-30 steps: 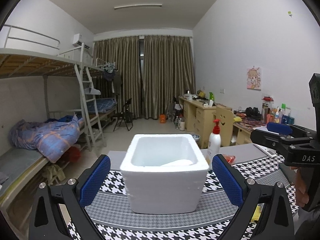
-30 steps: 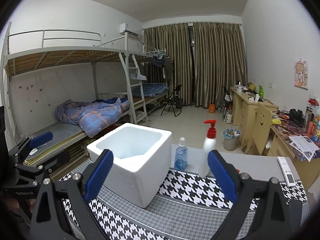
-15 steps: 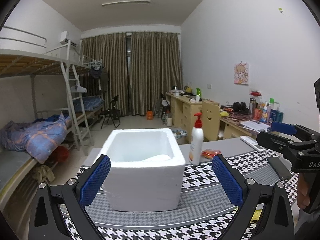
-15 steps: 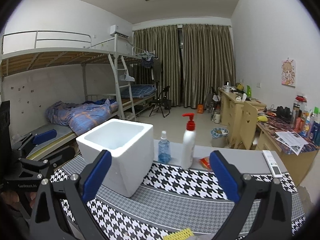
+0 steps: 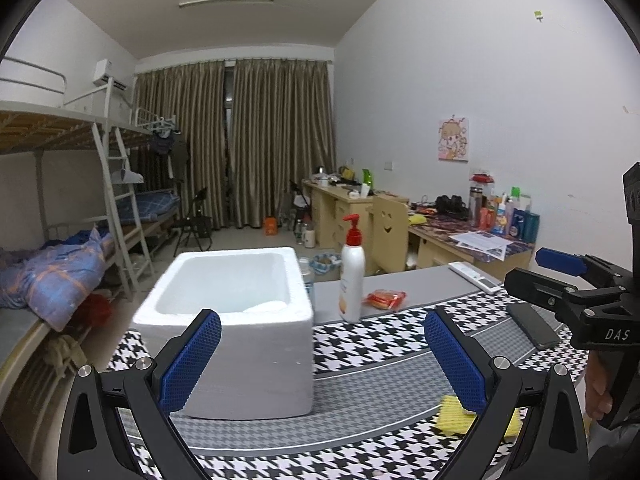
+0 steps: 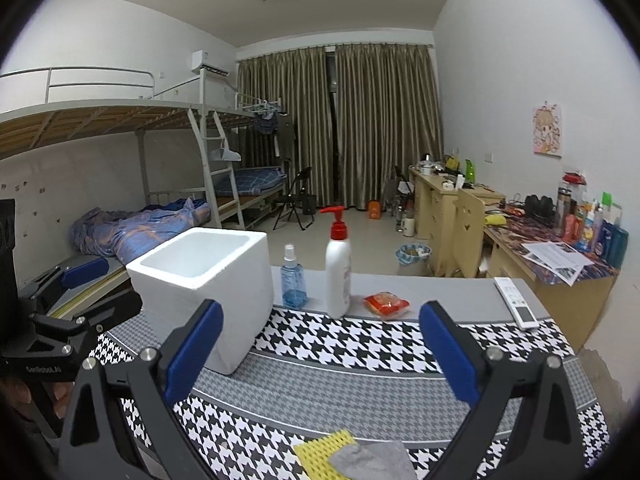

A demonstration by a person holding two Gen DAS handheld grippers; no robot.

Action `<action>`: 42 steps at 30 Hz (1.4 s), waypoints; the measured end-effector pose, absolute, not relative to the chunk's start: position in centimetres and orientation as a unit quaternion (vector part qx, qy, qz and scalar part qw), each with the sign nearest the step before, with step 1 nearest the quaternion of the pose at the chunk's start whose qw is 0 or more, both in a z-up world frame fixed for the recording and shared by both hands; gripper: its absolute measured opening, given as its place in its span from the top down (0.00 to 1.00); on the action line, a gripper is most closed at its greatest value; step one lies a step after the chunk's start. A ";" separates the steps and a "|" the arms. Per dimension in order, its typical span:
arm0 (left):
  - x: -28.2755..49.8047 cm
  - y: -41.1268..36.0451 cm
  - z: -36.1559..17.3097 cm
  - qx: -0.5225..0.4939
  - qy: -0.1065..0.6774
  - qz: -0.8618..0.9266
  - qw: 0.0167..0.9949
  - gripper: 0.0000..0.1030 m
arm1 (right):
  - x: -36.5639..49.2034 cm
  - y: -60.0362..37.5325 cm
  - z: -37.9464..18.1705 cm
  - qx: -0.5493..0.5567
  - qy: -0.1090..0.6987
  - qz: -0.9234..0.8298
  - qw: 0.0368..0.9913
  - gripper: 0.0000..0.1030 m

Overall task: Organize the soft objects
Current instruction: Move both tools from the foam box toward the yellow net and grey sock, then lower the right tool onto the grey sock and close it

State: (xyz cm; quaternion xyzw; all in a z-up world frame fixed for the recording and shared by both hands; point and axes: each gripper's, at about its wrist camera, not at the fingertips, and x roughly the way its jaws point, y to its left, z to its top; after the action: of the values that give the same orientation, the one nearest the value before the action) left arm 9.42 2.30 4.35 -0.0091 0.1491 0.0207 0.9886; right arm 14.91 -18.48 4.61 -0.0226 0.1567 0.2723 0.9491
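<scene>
Yellow cloth [image 6: 326, 453] below right hand-held gripper [image 6: 316, 352]

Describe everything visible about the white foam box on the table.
The white foam box looks like thick-walled polystyrene, rectangular, open-topped, with no lid in view. It stands upright on the houndstooth tablecloth at the table's left side. Something pale white lies inside against its right wall. A small blue spray bottle stands close beside it; neither claw touches it.

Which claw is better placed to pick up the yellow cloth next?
Probably the right claw: the yellow cloth lies just below its open fingers, while the left claw faces the foam box.
</scene>
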 end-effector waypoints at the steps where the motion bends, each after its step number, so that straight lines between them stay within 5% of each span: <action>1: 9.5 2.1 4.3 -0.010 0.150 0.017 0.988 0.01 | 14.9 -18.7 4.5 -0.022 0.157 0.269 0.950 0.03; 42: 10.5 -3.2 -2.2 -0.019 0.204 -0.033 0.978 0.01 | 13.1 -22.3 -1.6 -0.029 0.197 0.220 0.955 0.03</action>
State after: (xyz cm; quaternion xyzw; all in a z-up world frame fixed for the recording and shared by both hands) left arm 10.52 -3.23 -2.18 -0.0187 0.2040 -0.0329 0.9782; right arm 13.15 -22.27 -1.65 -0.0295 0.1967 0.2196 0.9551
